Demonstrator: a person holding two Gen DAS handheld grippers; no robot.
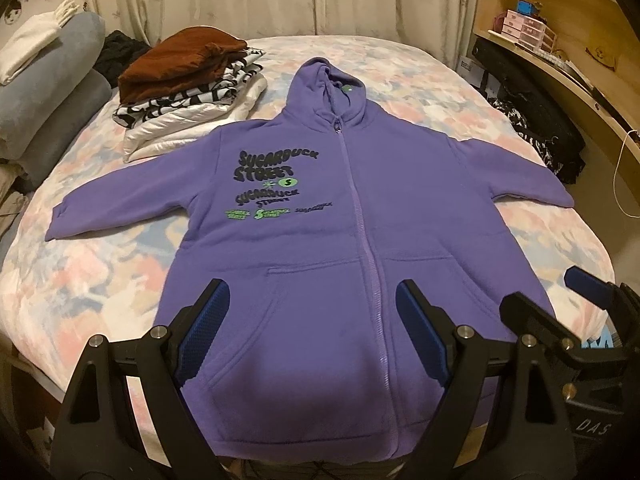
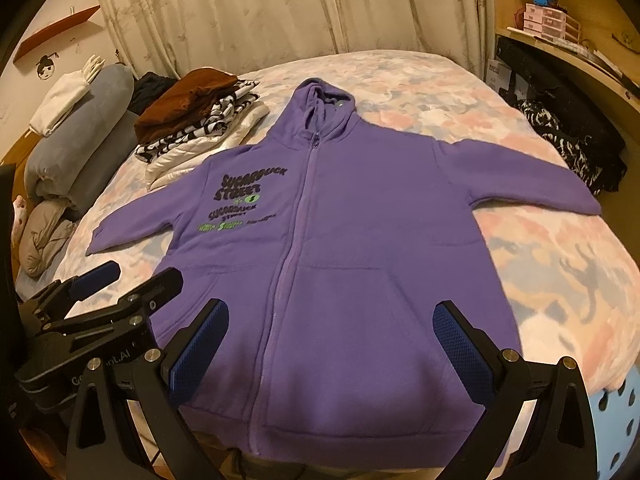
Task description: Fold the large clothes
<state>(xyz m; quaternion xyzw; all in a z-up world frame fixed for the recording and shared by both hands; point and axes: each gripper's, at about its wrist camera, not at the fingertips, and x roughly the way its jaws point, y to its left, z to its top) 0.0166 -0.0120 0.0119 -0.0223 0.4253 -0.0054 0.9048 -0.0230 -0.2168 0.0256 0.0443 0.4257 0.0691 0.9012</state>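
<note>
From the left wrist, a purple hoodie [image 1: 320,220] lies flat and face up on the bed [image 1: 100,272], zipped shut, hood away from the camera and both sleeves spread out to the sides. The left gripper [image 1: 312,312] hangs above the lower front of the hoodie with its jaws wide apart and nothing between them; the zip runs just inside its right-hand finger. The right gripper [image 1: 560,300] shows at the right edge, over the hoodie's hem corner, and is partly cut off. The hem nearest the camera is hidden behind the gripper frame. The chest print reads "SUGARDUCK STREET" twice in black; the small green lines beneath are too small to read. A stack of folded clothes [image 1: 188,92] sits beyond the left sleeve.

From the right wrist, the same hoodie [image 2: 360,240] lies under the right gripper [image 2: 332,340], which is open and empty above the pocket area, right of the zip. The left gripper [image 2: 132,276] appears at the left, jaws apart, over the hoodie's edge. White lettering on its body is partly covered and cannot be made out whole. A blue stool [image 2: 616,420] is cut off at the lower right corner.
</note>
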